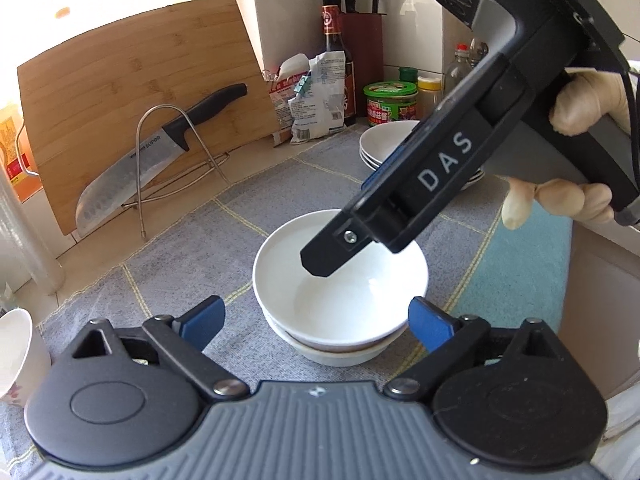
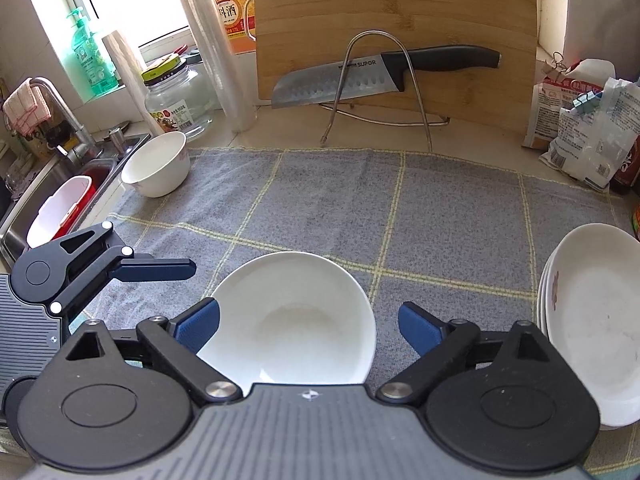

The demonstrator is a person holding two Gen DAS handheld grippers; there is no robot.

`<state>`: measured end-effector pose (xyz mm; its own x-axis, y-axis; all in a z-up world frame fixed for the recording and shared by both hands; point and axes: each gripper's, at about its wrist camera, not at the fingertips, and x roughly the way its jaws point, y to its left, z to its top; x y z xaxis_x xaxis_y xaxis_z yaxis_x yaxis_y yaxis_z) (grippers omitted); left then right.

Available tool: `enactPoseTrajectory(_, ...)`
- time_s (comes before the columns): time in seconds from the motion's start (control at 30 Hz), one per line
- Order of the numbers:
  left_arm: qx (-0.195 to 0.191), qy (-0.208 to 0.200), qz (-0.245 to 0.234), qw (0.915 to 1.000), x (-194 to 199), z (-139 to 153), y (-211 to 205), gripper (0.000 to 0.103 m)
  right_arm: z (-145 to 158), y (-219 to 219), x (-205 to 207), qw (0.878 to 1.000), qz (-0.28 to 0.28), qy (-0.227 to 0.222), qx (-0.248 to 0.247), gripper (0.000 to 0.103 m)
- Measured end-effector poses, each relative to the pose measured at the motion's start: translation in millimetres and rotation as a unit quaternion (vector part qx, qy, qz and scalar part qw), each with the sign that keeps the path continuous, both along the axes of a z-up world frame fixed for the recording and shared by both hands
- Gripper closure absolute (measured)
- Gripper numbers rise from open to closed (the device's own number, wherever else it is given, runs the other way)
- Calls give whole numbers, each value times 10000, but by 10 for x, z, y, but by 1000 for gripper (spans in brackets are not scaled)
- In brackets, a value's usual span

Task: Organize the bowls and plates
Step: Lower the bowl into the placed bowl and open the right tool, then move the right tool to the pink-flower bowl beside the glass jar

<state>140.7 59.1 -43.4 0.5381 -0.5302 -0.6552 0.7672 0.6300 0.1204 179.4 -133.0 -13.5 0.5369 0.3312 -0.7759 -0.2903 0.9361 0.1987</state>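
Note:
A stack of white bowls (image 1: pixel 340 296) sits on the grey checked cloth (image 1: pixel 200 248); the top bowl also shows in the right wrist view (image 2: pixel 292 320). My left gripper (image 1: pixel 316 318) is open, with the stack between and just beyond its blue pads. My right gripper (image 2: pixel 308 328) is open and empty, hovering over the top bowl; its black finger (image 1: pixel 332 252) reaches above the bowl's inside. A stack of white plates (image 2: pixel 592 320) lies to the right, partly hidden behind the right gripper in the left wrist view (image 1: pixel 384 140). A lone white bowl (image 2: pixel 156 164) stands at the cloth's far left corner.
A bamboo board (image 2: pixel 396 20) leans at the back with a knife (image 2: pixel 380 72) on a wire rack. A sink (image 2: pixel 60 184) with tap is at left. Bags (image 2: pixel 584 128), jars and bottles (image 1: pixel 390 104) crowd the back right.

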Motion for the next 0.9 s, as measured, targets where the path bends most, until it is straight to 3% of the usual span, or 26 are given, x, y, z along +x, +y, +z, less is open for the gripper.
enactPoseTrajectory(0.2, -166, -213, 306, 9992, 8, 74, 181, 1, 67, 76, 45, 9998, 27, -140, -128, 0)
enactPoseTrajectory(0.5, -368, -459, 1293, 9899, 106, 120, 587, 1, 190, 376, 231, 9980, 125, -361, -506, 0)
enactPoseTrajectory(0.67, -371, -582, 2106, 9751, 231, 136, 941, 1, 253, 693, 374, 9961, 378, -485, -632, 0)
enactPoseTrajectory(0.9, -307, -532, 3267, 9431, 421, 90, 1476, 1, 315, 1173, 592, 9921, 791, -681, -701, 0)
